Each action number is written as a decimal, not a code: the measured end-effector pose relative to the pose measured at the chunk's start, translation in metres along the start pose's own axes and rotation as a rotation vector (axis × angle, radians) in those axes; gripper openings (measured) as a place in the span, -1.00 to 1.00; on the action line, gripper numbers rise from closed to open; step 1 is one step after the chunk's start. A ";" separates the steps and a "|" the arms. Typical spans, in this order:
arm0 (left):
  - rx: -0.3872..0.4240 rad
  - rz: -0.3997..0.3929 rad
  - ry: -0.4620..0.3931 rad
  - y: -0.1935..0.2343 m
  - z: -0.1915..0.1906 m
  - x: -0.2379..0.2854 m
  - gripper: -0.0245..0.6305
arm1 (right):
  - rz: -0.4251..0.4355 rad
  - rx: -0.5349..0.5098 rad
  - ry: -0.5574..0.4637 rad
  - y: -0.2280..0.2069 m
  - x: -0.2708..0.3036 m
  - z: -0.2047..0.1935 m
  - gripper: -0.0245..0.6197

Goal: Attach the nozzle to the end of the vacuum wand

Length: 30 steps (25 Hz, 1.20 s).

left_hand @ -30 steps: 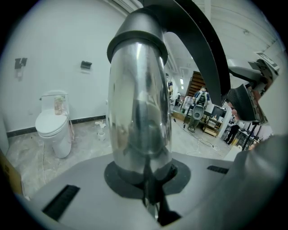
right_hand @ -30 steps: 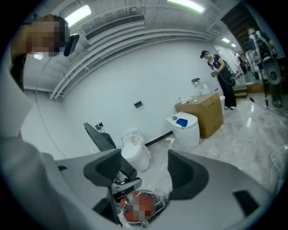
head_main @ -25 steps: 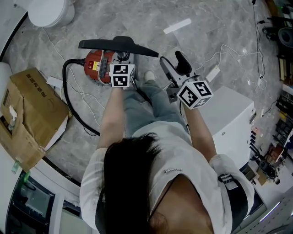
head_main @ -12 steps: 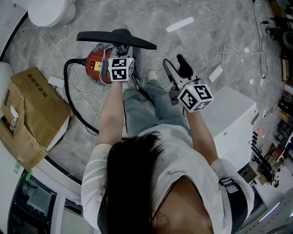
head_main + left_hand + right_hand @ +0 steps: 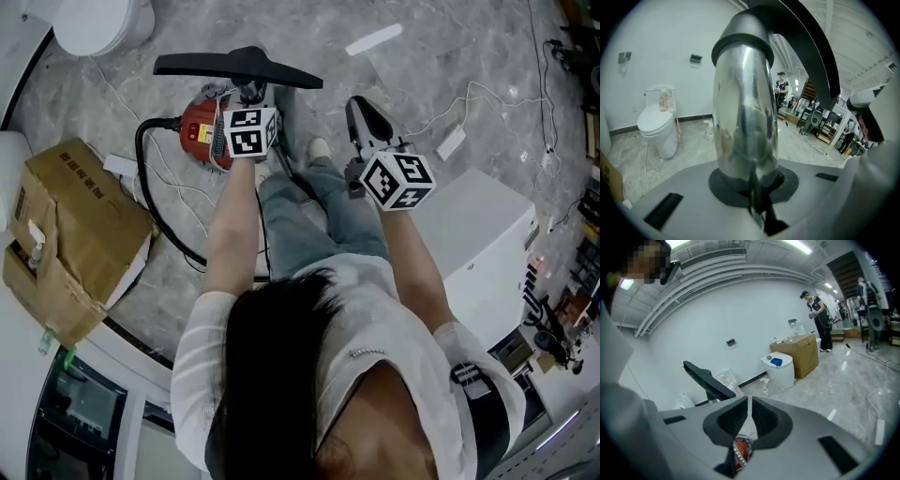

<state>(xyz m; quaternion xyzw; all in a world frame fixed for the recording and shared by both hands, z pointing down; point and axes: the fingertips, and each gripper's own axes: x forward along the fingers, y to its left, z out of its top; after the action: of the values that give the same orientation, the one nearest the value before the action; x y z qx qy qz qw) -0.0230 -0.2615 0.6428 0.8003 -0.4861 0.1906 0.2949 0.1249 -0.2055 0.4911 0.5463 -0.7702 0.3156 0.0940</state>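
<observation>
**Looks pretty much seated already?**

Head view: my left gripper (image 5: 246, 105) sits right under the nozzle (image 5: 239, 67), which lies crosswise. My right gripper (image 5: 364, 108) is off to its right, apart from it.

Left gripper view: it's clamped on the chrome wand (image 5: 745, 108), with the nozzle capping the top end.

Right gripper view: the jaws just snapped together on nothing, and the nozzle is up-left of them. My left hand is nearer.

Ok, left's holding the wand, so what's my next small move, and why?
Probably bring the right gripper across to the nozzle and press it home. The left gripper is clamped on the wand, whose end already sits in the nozzle's collar; the right jaws have just closed on nothing, clear of the nozzle.
</observation>
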 end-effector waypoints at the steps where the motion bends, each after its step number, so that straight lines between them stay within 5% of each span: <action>1: -0.002 0.002 0.003 0.001 0.000 0.001 -0.85 | -0.010 0.006 0.008 -0.001 0.004 -0.002 -0.81; 7: -0.013 0.016 0.010 0.011 -0.002 0.006 -0.85 | -0.164 -0.018 0.117 -0.016 0.027 -0.024 -0.88; 30: -0.033 0.023 0.049 0.029 -0.004 0.037 -0.85 | -0.126 -0.107 0.210 -0.005 0.066 -0.055 -0.89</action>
<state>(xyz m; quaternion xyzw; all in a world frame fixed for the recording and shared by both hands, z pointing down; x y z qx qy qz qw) -0.0324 -0.2939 0.6755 0.7848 -0.4908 0.2054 0.3177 0.0934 -0.2253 0.5685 0.5517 -0.7359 0.3231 0.2229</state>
